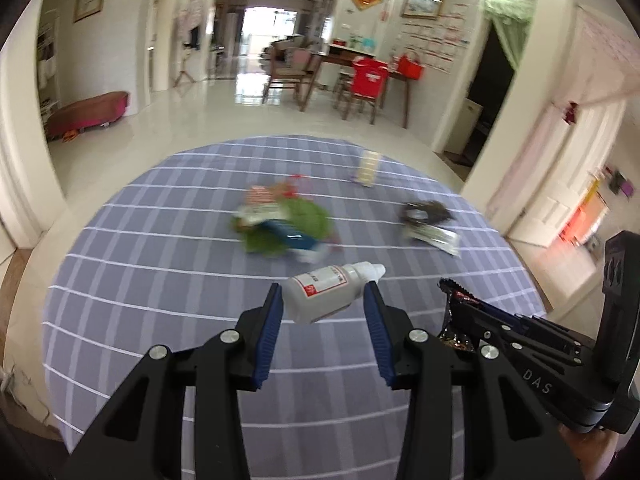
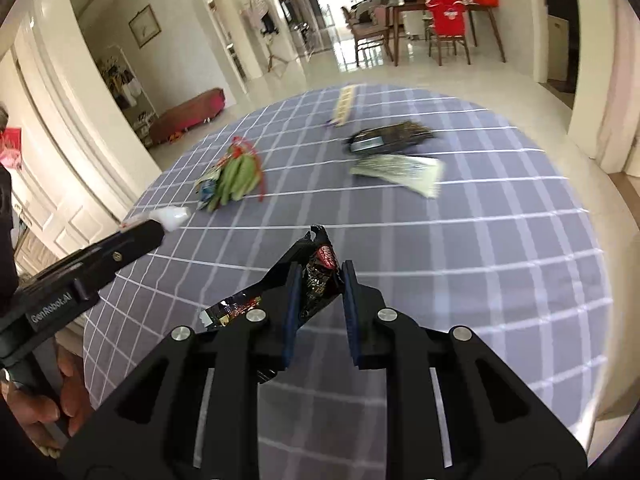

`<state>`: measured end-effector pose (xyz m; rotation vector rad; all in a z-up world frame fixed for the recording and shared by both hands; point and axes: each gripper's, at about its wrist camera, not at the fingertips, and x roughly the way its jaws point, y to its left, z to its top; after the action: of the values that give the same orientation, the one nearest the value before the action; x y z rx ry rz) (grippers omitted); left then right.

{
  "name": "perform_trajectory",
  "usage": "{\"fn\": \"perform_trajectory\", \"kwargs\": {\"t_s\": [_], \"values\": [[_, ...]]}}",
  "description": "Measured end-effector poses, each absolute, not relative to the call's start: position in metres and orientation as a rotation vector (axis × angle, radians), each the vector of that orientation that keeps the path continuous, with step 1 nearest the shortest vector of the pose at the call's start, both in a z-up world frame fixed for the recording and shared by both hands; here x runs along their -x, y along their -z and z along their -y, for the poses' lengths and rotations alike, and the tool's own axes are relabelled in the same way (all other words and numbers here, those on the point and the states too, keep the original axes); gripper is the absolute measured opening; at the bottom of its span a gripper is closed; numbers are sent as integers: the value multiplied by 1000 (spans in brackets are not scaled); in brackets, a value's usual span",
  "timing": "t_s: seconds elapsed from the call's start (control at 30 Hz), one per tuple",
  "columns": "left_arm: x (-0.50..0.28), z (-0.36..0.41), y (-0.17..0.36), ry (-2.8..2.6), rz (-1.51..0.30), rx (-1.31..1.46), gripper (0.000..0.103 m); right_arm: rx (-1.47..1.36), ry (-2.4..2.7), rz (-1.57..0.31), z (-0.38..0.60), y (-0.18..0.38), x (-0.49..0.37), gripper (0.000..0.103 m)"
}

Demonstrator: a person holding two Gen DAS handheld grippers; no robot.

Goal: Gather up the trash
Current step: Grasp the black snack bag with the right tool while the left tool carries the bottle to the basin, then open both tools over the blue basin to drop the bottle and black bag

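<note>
While blur smears the far litter point(image 1: 280, 224), left claw point(image 1: 323, 303) grips a white bottle point(image 1: 320, 290) — right claw point(image 2: 319, 282) (nearly closed) pinches a dark wrapper point(image 2: 320, 276).

Matte black left gripper point(image 1: 324, 300) and right gripper point(image 2: 318, 280), blue ribbed pads point(image 1: 269, 340), silver round screws point(image 1: 227, 335); white "DAS", "GenRobot.AI" lettering

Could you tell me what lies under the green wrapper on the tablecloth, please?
Blue and white packets poke out beneath the green wrapper; whatever lies further under it is covered.

"DAS" on right hand-held gripper point(image 1: 452, 300); "GenRobot.AI" on left hand-held gripper point(image 2: 160, 226).
</note>
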<state>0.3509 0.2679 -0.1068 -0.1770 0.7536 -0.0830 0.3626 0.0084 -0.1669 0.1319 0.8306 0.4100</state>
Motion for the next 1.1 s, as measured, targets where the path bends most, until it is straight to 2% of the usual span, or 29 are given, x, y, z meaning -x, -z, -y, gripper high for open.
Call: {"fn": "perform_trajectory", "kwargs": {"t_s": [0.43, 0.67, 0.83, 0.9, 0.93, 1.1], "values": [[-373, -52, 106, 371, -808, -8, 41, -303, -165, -678, 197, 144, -308, 20], [-390, 80, 141, 520, -903, -131, 41, -329, 72, -617, 298, 154, -275, 20], [-403, 135, 166, 585, -963, -126, 42, -369, 201, -603, 354, 171, -255, 20], [-410, 152, 177, 589, -995, -101, 60, -386, 230, -605, 368, 177, -251, 20], [-412, 157, 181, 579, -1011, -96, 79, -395, 244, -608, 375, 181, -249, 20], [-407, 171, 196, 556, -1025, -121, 80, -424, 270, -632, 394, 197, -245, 20]]}}
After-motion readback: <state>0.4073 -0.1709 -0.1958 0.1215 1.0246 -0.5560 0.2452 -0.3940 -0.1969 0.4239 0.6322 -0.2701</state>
